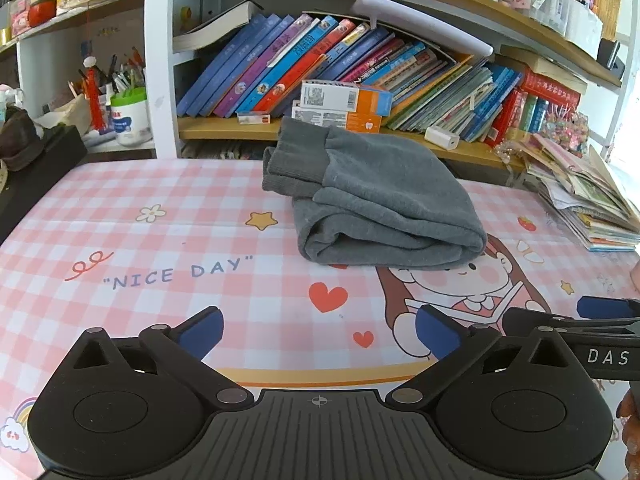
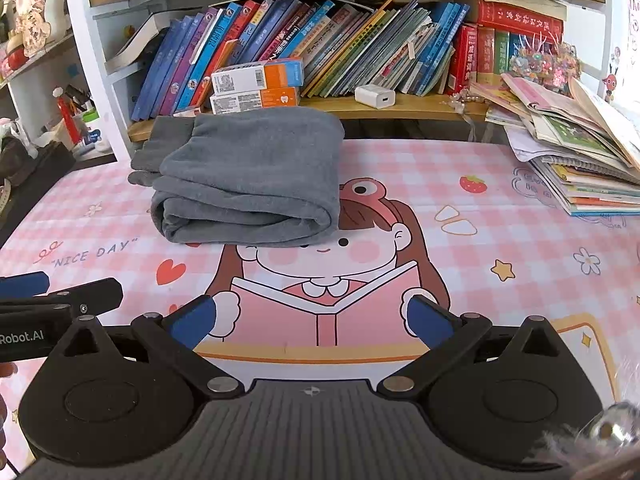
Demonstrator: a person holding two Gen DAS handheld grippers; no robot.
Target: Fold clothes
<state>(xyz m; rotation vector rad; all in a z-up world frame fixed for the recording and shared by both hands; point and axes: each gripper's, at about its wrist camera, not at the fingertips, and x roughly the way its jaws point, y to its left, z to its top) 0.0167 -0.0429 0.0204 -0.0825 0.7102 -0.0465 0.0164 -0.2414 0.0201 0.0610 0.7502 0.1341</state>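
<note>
Left claw (image 1: 318, 330) and right claw (image 2: 312, 320) both spread wide, empty, low in frame above the table (image 1: 120, 208). Grey garment (image 2: 248, 176) lies folded at upper centre, well apart. Judgement: fold complete; keep clear, avoid disturbing layers.

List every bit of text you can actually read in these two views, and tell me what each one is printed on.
"NICE DAY": on the pink checked table mat, left of the folded grey garment.
"DAS": on the right tongs body, seen at the left view's edge.
"Robot.AI": on the left tongs body, seen at the right view's edge.
Book spines and the orange-and-white boxes: print too small to read.
</note>
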